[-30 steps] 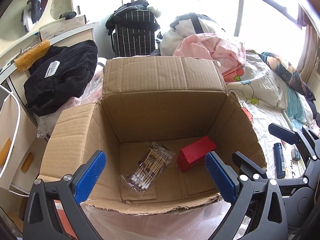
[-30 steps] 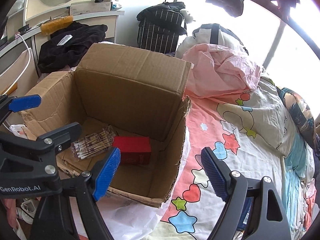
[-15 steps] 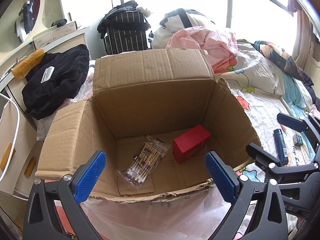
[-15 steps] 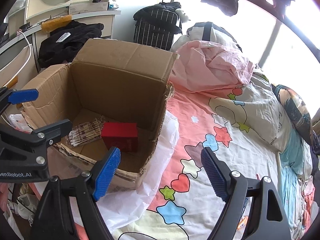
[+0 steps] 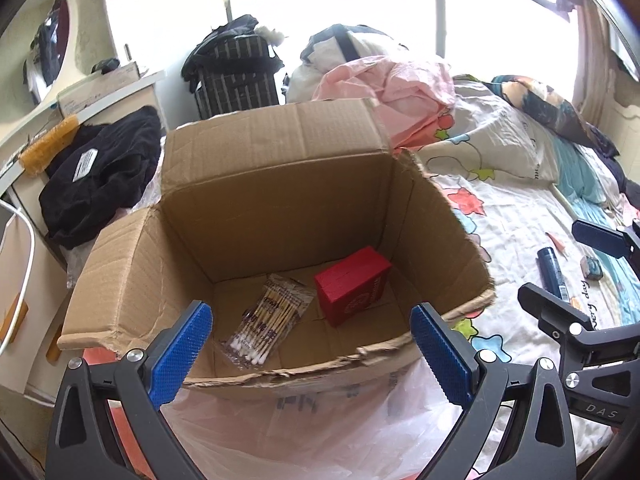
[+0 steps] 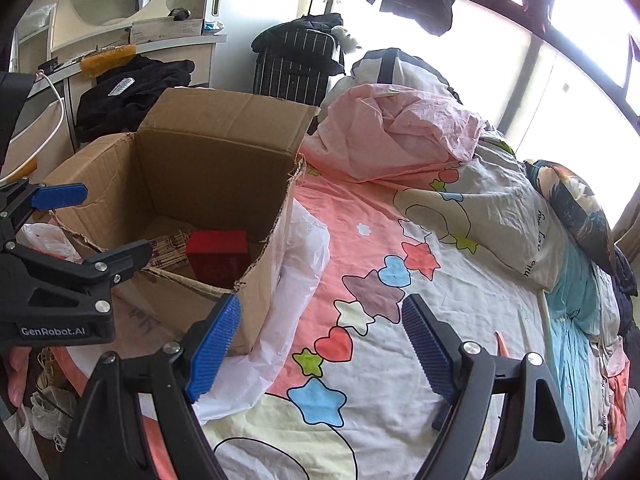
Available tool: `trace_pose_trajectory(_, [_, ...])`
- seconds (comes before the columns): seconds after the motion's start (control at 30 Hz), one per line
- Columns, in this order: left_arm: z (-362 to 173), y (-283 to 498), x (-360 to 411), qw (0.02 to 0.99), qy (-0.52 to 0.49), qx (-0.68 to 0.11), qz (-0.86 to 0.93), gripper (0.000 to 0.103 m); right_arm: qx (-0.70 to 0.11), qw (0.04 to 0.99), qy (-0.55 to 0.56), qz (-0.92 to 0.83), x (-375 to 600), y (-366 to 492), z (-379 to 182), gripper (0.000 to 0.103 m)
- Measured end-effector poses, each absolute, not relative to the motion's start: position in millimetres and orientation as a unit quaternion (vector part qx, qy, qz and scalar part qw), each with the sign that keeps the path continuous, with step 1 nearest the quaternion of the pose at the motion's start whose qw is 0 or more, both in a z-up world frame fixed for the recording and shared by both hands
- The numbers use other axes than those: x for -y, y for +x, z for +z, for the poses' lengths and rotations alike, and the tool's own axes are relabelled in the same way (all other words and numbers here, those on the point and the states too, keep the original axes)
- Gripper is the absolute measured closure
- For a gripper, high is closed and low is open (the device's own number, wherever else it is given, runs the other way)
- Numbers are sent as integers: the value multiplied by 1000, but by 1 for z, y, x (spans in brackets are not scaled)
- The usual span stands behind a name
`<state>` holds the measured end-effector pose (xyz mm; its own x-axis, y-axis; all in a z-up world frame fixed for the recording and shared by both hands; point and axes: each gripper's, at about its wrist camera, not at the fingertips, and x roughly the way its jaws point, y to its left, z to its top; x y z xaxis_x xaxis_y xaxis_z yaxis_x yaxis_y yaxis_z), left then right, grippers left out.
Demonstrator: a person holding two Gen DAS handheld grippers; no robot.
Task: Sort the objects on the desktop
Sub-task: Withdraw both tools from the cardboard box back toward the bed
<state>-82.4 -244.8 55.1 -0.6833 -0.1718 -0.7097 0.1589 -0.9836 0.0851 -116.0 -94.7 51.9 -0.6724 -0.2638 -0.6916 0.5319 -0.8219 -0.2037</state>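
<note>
An open cardboard box (image 5: 276,184) stands on the bed and holds a red box (image 5: 352,284) and a clear bag of cotton swabs (image 5: 270,316). My left gripper (image 5: 310,344) hovers open over the box's near edge with nothing between its blue pads. In the right wrist view the cardboard box (image 6: 216,168) sits at left with the red box (image 6: 218,256) inside. My right gripper (image 6: 318,350) is open and empty above the star-patterned sheet, to the right of the box. A dark blue tube (image 5: 552,274) and a small teal object (image 5: 593,273) lie on the sheet at right.
White plastic sheet (image 6: 304,264) lies under the box. A pink crumpled blanket (image 6: 400,128) and a pillow (image 6: 580,208) are on the bed. Black clothes (image 5: 100,172) are piled on a desk at left, and a striped bag (image 5: 236,76) stands behind.
Both grippers have drawn back and to the right, away from the box. The box now sits further left in the right wrist view, with more bedsheet showing. Jaws unchanged.
</note>
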Motion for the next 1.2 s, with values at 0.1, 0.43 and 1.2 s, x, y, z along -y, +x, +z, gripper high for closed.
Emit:
trace_pose_trajectory(0.1, [54, -81, 233, 80, 383, 23, -920, 1, -196, 222, 340, -893, 89, -115, 49, 23])
trace_pose_trajectory(0.43, [49, -81, 194, 71, 370, 83, -923, 1, -184, 204, 349, -896, 61, -115, 40, 23])
trace_pose_trajectory(1.2, [26, -81, 111, 7, 364, 125, -923, 0, -126, 152, 383, -902, -29, -108, 11, 23])
